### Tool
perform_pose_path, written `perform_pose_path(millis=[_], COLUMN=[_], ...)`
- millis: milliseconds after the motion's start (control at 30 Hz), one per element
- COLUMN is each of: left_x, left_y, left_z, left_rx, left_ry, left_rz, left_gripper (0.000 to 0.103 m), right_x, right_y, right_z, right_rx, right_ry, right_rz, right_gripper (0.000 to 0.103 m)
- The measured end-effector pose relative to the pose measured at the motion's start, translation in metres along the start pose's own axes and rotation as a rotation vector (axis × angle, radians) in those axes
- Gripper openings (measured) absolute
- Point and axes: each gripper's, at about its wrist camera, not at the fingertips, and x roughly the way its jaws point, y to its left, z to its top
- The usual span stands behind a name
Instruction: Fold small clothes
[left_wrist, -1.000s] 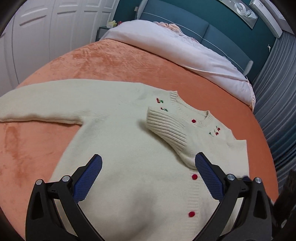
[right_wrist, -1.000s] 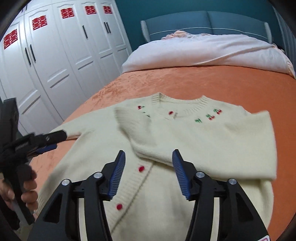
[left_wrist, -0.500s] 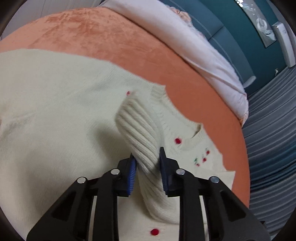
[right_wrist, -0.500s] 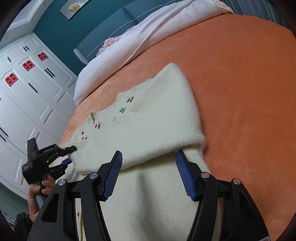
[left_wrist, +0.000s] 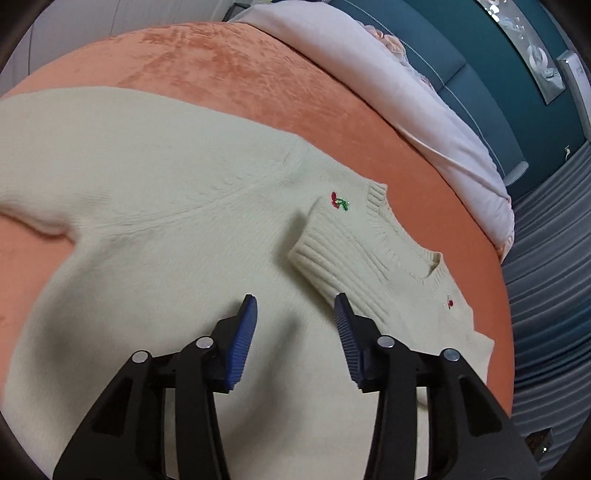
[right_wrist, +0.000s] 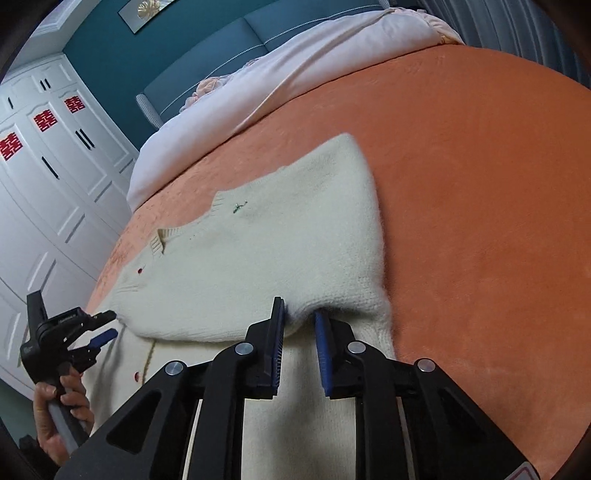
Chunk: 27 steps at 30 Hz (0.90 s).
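Note:
A cream knit cardigan (left_wrist: 155, 229) with red buttons and cherry embroidery lies flat on the orange bedspread (left_wrist: 229, 85). One sleeve is folded across the chest, its ribbed cuff (left_wrist: 325, 258) lying near the collar. My left gripper (left_wrist: 295, 321) is open just above the cardigan, beside the cuff, holding nothing. In the right wrist view the cardigan (right_wrist: 280, 236) shows with the folded sleeve across it. My right gripper (right_wrist: 299, 325) is shut on a fold of the sleeve. The left gripper (right_wrist: 105, 325) shows at the far left, open, held by a hand.
A white duvet (left_wrist: 388, 77) and a teal headboard (left_wrist: 480, 74) lie at the bed's far end. White wardrobe doors (right_wrist: 48, 177) stand to the left. Grey curtains (left_wrist: 554, 258) hang on the right. Orange bedspread (right_wrist: 480, 184) lies to the right of the cardigan.
My left gripper has let go of the sleeve cuff and opened, and the cuff now lies on the chest. My right gripper has closed on the sleeve fold.

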Motion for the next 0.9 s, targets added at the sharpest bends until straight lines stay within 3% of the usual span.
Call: perform_pose_path(millis=[167, 233, 367, 400, 533, 567, 600, 767, 833, 900], left_x=[-0.046, -0.055, -0.069, -0.073, -0.083, -0.085, -0.088, -0.102, -0.103, -0.103], left_y=[0.023, 0.028, 0.043, 0.049, 0.076, 0.082, 0.088, 0.116, 0.125, 0.137], left_z=[-0.017, -0.021, -0.022, -0.021, -0.01, -0.006, -0.003, 0.011, 0.014, 0.02], left_rx=[0.093, 0.124, 0.17, 0.169, 0.121, 0.113, 0.107, 0.069, 0.046, -0.01], left_ry=[-0.063, -0.063, -0.065, -0.067, -0.081, -0.088, -0.095, -0.129, -0.137, -0.142], left_rz=[0.109, 0.152, 0.215, 0.22, 0.224, 0.23, 0.233, 0.238, 0.248, 0.256], left_gripper=[0.06, 0.06, 0.061, 0.062, 0.067, 0.067, 0.067, 0.067, 0.07, 0.074], right_x=[-0.001, 0.016, 0.069, 0.083, 0.142, 0.149, 0.15, 0.096, 0.098, 0.128], right_y=[0.087, 0.137, 0.21, 0.218, 0.237, 0.237, 0.238, 0.236, 0.246, 0.263], right_z=[-0.023, -0.036, -0.042, -0.041, -0.037, -0.035, -0.027, 0.017, 0.016, -0.005], right_rx=[-0.239, -0.364, -0.51, -0.519, -0.589, -0.592, -0.573, -0.386, -0.372, -0.452], right_ry=[0.068, 0.099, 0.125, 0.139, 0.191, 0.197, 0.196, 0.041, 0.084, 0.189], right_rz=[0.118, 0.17, 0.177, 0.164, 0.061, 0.045, 0.064, 0.251, 0.349, 0.275], right_gripper=[0.019, 0.02, 0.026, 0.03, 0.032, 0.024, 0.008, 0.007, 0.003, 0.007])
